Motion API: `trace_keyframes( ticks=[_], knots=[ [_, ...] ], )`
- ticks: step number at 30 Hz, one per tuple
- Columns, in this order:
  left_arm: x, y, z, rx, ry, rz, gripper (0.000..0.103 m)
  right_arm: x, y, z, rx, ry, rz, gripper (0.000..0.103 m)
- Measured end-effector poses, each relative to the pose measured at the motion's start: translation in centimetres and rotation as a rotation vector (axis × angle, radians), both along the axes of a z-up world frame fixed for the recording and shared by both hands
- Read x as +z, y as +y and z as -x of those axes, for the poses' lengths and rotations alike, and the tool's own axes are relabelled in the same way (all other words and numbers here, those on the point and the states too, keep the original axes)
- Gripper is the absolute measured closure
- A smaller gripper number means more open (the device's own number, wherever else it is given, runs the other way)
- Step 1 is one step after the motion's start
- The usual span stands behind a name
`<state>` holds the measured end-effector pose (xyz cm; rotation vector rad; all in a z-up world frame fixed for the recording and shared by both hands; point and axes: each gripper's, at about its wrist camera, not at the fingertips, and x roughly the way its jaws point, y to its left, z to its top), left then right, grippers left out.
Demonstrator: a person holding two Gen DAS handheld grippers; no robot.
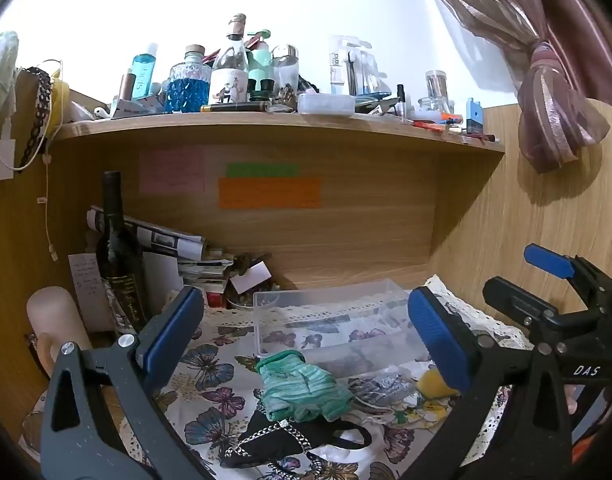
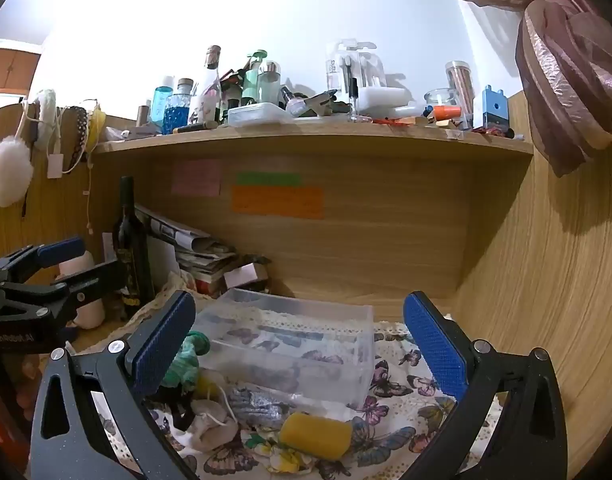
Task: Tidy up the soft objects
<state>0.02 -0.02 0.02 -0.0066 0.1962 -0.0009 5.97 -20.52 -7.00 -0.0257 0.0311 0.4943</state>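
A clear plastic box [image 1: 333,300] [image 2: 361,320] stands empty on the butterfly cloth [image 1: 210,376]. In front of it lie a green knitted glove [image 1: 302,386] [image 2: 184,364], a black chain-trimmed piece [image 1: 282,440], a grey sparkly cloth [image 1: 379,386] [image 2: 258,402], a yellow sponge [image 1: 433,382] [image 2: 315,434] and a white pouch with a drawstring [image 2: 210,424]. My left gripper [image 1: 306,340] is open and empty above the glove. My right gripper [image 2: 298,344] is open and empty above the sponge and box; it also shows in the left wrist view [image 1: 545,280].
A dark wine bottle [image 1: 118,248] [image 2: 132,248], stacked papers [image 1: 194,256] and a pale cylinder [image 1: 54,320] stand at the back left. A wooden shelf [image 1: 266,124] above carries several bottles and jars. Wooden walls close in on the right, with a curtain [image 1: 557,112].
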Motion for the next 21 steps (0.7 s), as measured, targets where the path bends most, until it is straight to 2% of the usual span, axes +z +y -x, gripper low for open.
trace_keyframes(
  ticks=[5, 6, 21],
  knots=[
    [0.1, -0.5, -0.1, -0.021, 0.006, 0.005, 0.000, 0.1, -0.1, 0.0, -0.001, 0.004, -0.011, 0.000],
    [-0.1, 0.4, -0.3, -0.013, 0.008, 0.027, 0.000, 0.1, -0.1, 0.0, 0.001, 0.004, -0.010, 0.000],
    [0.0, 0.0, 0.3, -0.020, -0.008, 0.015, 0.000, 0.3, -0.2, 0.4, 0.001, 0.000, -0.016, 0.000]
  ],
)
